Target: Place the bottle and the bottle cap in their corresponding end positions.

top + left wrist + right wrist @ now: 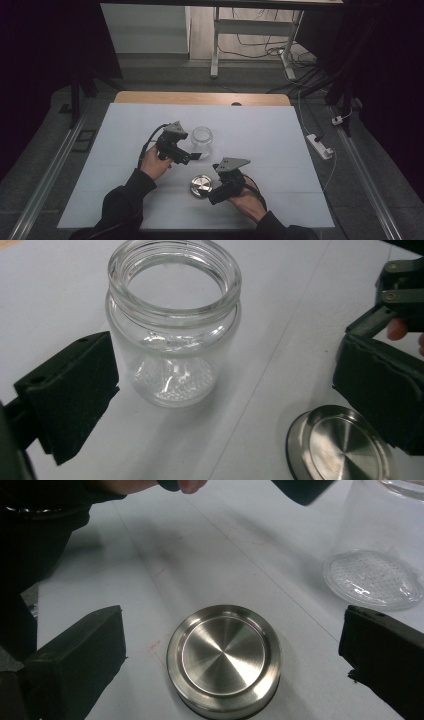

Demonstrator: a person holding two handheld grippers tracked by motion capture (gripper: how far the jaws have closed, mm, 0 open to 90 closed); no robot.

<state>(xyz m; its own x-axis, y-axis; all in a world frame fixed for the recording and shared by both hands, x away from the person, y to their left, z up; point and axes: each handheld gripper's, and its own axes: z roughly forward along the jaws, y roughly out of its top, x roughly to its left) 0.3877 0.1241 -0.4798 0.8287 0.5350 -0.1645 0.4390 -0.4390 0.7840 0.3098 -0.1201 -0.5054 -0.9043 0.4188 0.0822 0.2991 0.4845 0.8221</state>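
A clear glass jar [202, 141] stands upright and lidless on the white sheet. Its steel lid [201, 185] lies flat a little nearer to me. My left gripper [192, 156] sits just left of the jar, tips by its base. In the left gripper view the jar [172, 330] stands ahead of the wide-apart pads [75, 395], untouched, with the lid [345, 445] at lower right. My right gripper [214, 196] is just right of the lid. In the right gripper view the lid [223, 657] lies between the spread pads [80, 660] without contact, and the jar [380, 575] is at upper right.
The white sheet [280, 140] covers a wooden table [200, 98]. A power strip [320, 146] and cables lie on the floor to the right. A white table frame [216, 45] stands beyond the far edge.
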